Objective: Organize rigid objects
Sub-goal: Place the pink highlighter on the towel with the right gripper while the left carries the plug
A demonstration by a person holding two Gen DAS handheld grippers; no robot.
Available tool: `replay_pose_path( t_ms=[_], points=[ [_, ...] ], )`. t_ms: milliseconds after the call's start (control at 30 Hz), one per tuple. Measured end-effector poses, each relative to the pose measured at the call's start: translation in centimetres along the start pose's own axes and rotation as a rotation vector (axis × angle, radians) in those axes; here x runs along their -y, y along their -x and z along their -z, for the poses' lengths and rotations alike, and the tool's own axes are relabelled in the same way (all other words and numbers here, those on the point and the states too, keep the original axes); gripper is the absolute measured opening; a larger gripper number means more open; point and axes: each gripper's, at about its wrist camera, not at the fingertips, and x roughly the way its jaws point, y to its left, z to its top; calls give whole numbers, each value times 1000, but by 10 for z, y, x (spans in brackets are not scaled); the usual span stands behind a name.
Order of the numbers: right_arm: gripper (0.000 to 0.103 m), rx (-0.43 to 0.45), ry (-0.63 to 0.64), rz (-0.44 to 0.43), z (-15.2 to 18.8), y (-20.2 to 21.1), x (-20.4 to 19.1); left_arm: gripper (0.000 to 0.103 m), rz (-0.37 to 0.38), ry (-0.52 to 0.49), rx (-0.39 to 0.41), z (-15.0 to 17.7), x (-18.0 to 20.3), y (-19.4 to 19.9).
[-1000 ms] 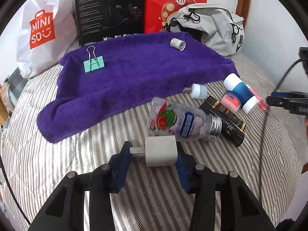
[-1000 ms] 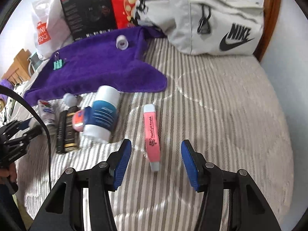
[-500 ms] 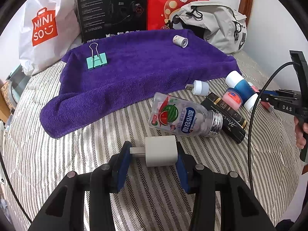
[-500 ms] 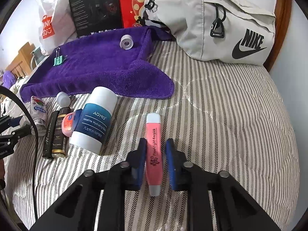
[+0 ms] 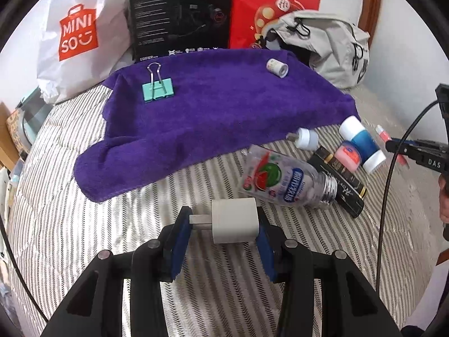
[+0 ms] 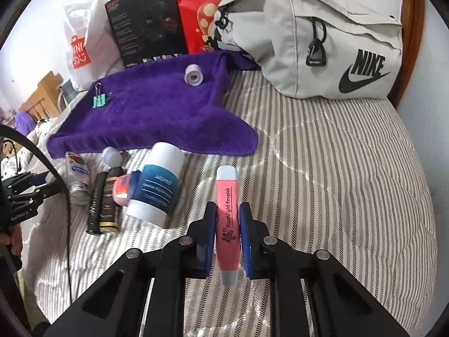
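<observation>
My left gripper [image 5: 223, 224] is shut on a white plug charger [image 5: 235, 221], held above the striped bed short of the purple towel [image 5: 213, 112]. On the towel lie a teal binder clip [image 5: 157, 91] and a small white roll [image 5: 277, 67]. My right gripper [image 6: 228, 219] is shut on a pink flashlight earpick stick [image 6: 227, 210], lifted slightly off the bed. A clear bottle [image 5: 283, 181], a black-gold box [image 5: 341, 185], a pink tin [image 5: 348, 157], a blue-white tube [image 6: 155, 185] and a small white cap [image 5: 306, 138] lie in a cluster near the towel's right corner.
A grey Nike bag [image 6: 314, 42], a red box [image 5: 269, 5], a black box [image 5: 179, 14] and a white Miniso bag [image 5: 75, 36] line the back by the wall. Striped bedding [image 6: 336, 168] lies bare right of the stick. A cable [image 5: 393, 168] hangs at right.
My right gripper closed on the pink stick and raised it a little. My left gripper carried the charger forward toward the towel; the scene has shifted nearer.
</observation>
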Motion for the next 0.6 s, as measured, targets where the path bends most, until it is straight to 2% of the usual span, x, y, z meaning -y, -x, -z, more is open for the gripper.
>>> replay_pose_path(
  t_ms=[400, 600],
  points=[
    [17, 16, 10, -86, -25, -3, -11, 42, -22, 21, 39, -19, -18, 18],
    [17, 60, 42, -128, -54, 3, -25, 42, -21, 35, 68, -38, -26, 17]
  ],
)
